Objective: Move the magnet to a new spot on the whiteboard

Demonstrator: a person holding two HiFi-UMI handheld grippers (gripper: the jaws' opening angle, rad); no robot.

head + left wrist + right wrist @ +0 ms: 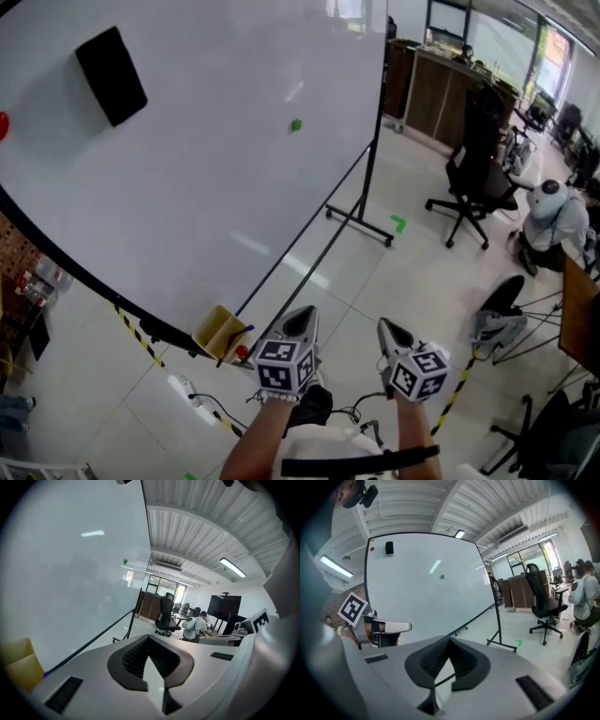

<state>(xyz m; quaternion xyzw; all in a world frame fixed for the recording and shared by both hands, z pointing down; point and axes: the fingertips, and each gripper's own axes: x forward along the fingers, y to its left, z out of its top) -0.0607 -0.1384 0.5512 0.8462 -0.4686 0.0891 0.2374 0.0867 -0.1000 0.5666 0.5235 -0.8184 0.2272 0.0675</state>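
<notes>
Left gripper (300, 322) and right gripper (390, 332) both have jaws together on nothing, held low because the green magnet (296, 125) sits up at 12 o'clock on the whiteboard (187, 197), not reached yet.

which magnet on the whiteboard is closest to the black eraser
The red magnet, at the far left in the head view, close beside the black eraser. The green magnet sits alone, well to the right on the whiteboard.
</notes>
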